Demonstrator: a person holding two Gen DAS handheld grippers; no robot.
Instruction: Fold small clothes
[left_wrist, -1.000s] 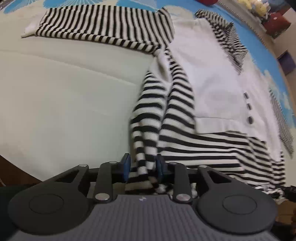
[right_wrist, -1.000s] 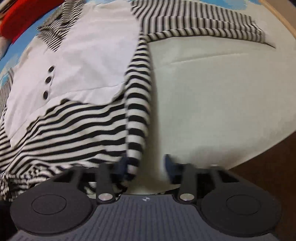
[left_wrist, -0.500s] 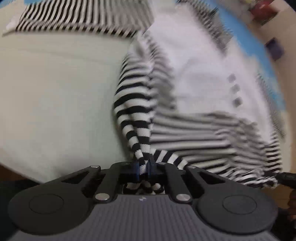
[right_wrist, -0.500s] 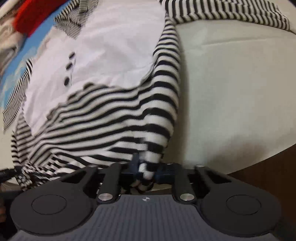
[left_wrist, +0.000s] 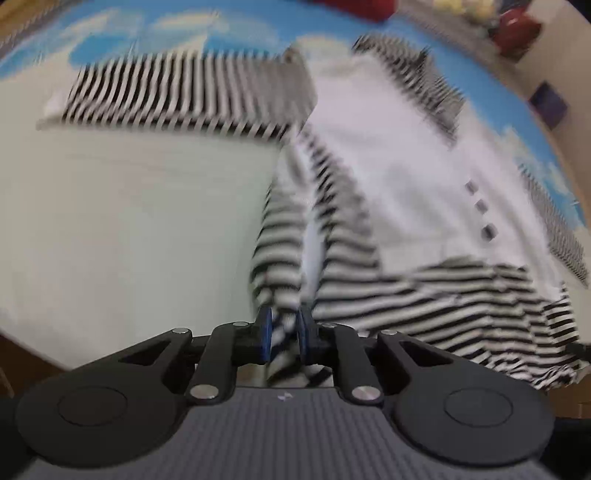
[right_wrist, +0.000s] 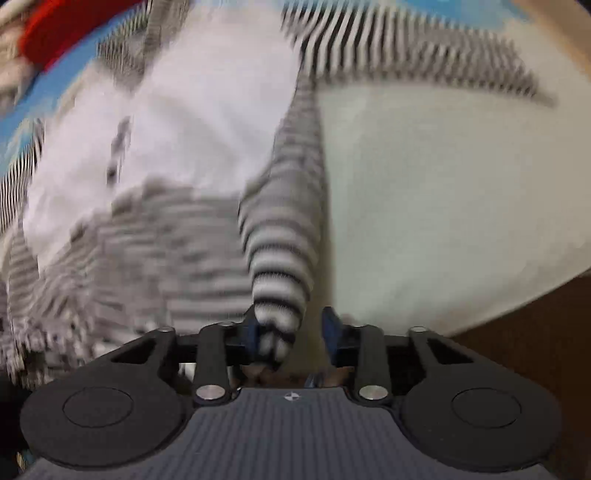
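It looked like a home: a sky-and-cloud printed cover (left_wrist: 236, 22) lay along the far edge, with toys (left_wrist: 513, 22) beyond.

Garment (left_wrist: 399, 177): white front panel, black-and-white striped sleeves and hem, three dark buttons (left_wrist: 480, 206) in a row. Sheet (left_wrist: 129, 221) under it: pale cream-green, plain. Beyond the sheet, fabric (left_wrist: 258, 26) printed blue with white clouds. Left gripper (left_wrist: 284, 334) and right gripper (right_wrist: 291, 332): black bodies, blue pads. Red object (right_wrist: 66, 29) at top left of right view, blurred.
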